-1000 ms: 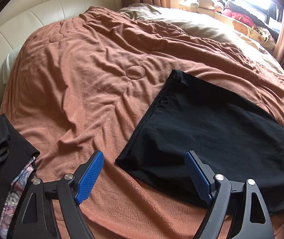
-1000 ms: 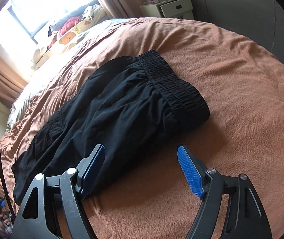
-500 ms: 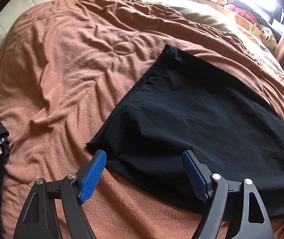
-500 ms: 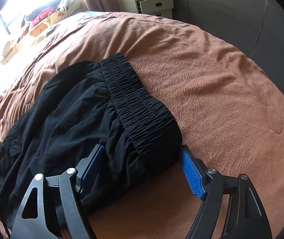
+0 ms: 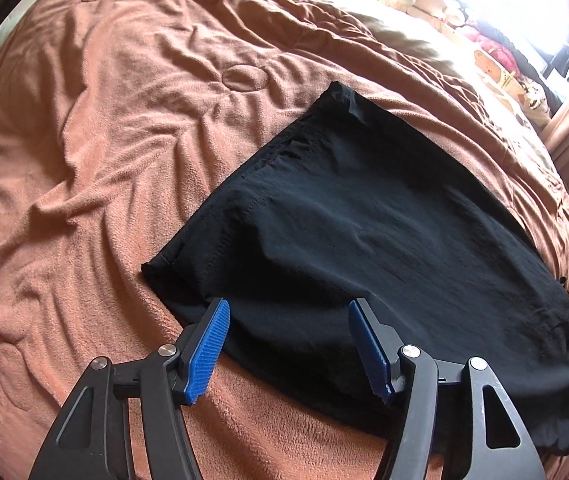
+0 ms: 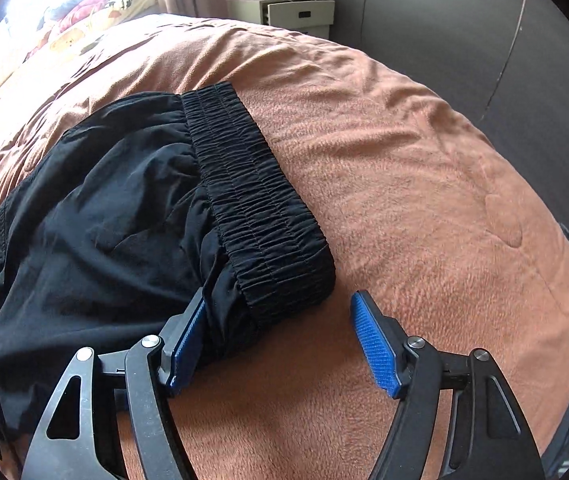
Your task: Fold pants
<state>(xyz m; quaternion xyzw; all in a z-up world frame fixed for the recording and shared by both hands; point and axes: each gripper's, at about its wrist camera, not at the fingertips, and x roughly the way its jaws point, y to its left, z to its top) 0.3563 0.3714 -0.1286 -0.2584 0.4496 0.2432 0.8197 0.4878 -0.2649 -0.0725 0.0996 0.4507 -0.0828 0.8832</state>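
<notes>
Both grippers have moved in closer since a second ago. Left gripper (image 5: pixel 286 328) jaws wide open over the near hem of the black pants (image 5: pixel 364 232), gripping nothing. Right gripper (image 6: pixel 278 320) also wide open, straddling the near waistband (image 6: pixel 252 208) corner. Pants lie flat on the brown blanket (image 5: pixel 104 120), bed's right half.

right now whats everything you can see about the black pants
The black pants lie flat on the brown blanket, thin, slightly wrinkled woven fabric. A ribbed elastic waistband forms one end; the hem end lies opposite. The open right gripper straddles the waistband corner, and the open left gripper straddles the near edge.
</notes>
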